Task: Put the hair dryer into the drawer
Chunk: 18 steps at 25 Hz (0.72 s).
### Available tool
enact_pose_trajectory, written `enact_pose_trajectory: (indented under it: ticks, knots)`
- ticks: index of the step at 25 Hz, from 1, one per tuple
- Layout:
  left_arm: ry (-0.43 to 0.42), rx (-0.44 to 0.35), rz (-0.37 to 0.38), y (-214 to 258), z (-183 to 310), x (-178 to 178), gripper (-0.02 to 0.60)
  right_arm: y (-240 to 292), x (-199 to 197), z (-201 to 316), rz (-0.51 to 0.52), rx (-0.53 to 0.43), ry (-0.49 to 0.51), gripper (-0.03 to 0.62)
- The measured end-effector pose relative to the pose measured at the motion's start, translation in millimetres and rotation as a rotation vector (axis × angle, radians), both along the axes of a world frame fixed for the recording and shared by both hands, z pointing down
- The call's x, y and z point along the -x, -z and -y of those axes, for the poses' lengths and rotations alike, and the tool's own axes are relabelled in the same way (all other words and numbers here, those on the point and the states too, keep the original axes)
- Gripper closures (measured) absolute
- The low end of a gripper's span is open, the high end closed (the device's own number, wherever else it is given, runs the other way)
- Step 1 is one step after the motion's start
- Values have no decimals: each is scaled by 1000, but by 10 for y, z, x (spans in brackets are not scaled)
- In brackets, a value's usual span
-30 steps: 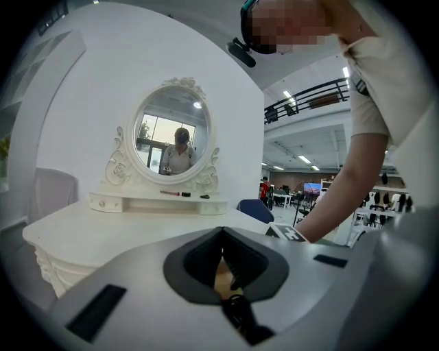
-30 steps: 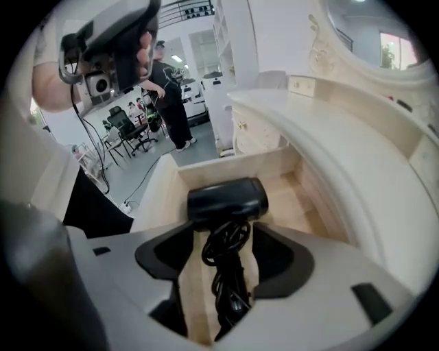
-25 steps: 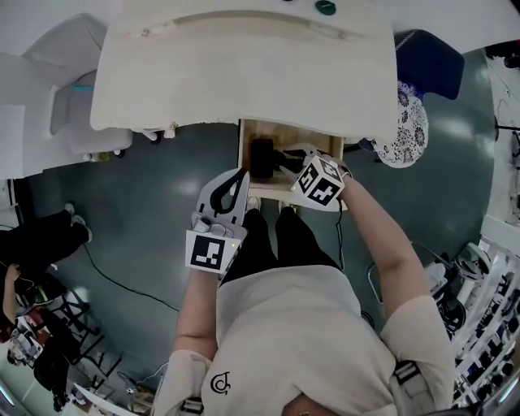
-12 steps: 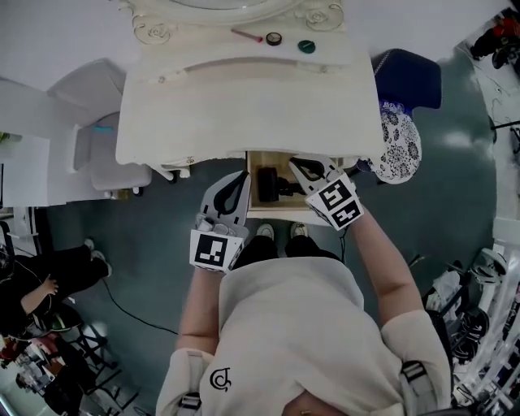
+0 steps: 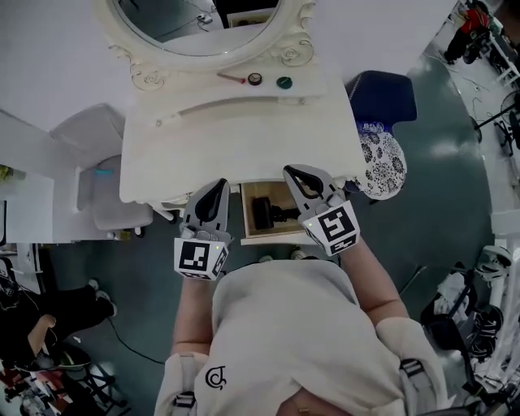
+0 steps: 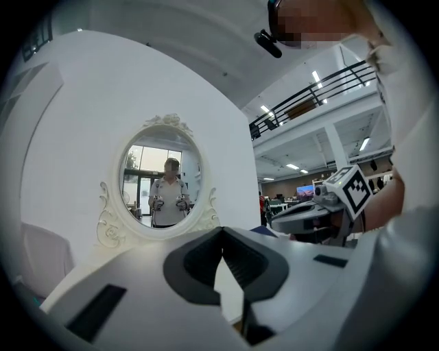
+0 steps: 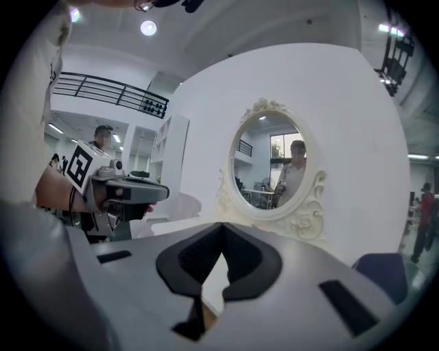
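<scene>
The black hair dryer [image 5: 268, 213] lies in the open wooden drawer [image 5: 246, 218] under the white dressing table [image 5: 236, 138]. Nothing touches it. My left gripper [image 5: 218, 185] is held above the table's front edge, left of the drawer, with its jaws shut and empty. My right gripper [image 5: 292, 172] is over the table edge just right of the drawer, also shut and empty. In the left gripper view the left gripper [image 6: 221, 230] points level at the oval mirror [image 6: 164, 182]. The right gripper [image 7: 221, 225] faces that same mirror [image 7: 271, 164] in the right gripper view.
On the tabletop near the mirror [image 5: 199, 24] lie a thin red stick [image 5: 231, 78], a small round lid [image 5: 255, 79] and a green lid [image 5: 283, 82]. A blue chair [image 5: 382, 97] with a patterned cushion [image 5: 380, 162] stands at the right. A white seat [image 5: 106, 191] stands at the left.
Both grippers have risen from the drawer up to the tabletop's height, the right one farther. The right gripper left the hair dryer in the drawer and tilted up to level.
</scene>
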<state>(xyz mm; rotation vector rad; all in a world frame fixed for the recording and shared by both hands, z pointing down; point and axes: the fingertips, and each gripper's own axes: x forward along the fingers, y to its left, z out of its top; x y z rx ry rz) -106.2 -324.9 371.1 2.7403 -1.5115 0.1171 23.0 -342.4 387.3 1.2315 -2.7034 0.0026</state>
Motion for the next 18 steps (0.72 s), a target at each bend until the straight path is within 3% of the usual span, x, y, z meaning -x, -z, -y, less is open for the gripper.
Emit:
enact_pose_trajectory:
  ticks: [6, 10, 14, 18]
  knots:
    - [-20, -34, -89, 444, 31, -3, 569, 523, -182, 13, 63, -94, -64, 588]
    - [0, -51, -28, 579, 80, 28, 569, 690, -340, 10, 122, -119, -114, 589]
    - [-7, -52, -46, 654, 91, 14, 569, 752, -388, -8, 129, -138, -127, 589]
    - [-20, -60, -9, 667, 62, -79, 569, 781, -409, -50, 119, -150, -120, 589]
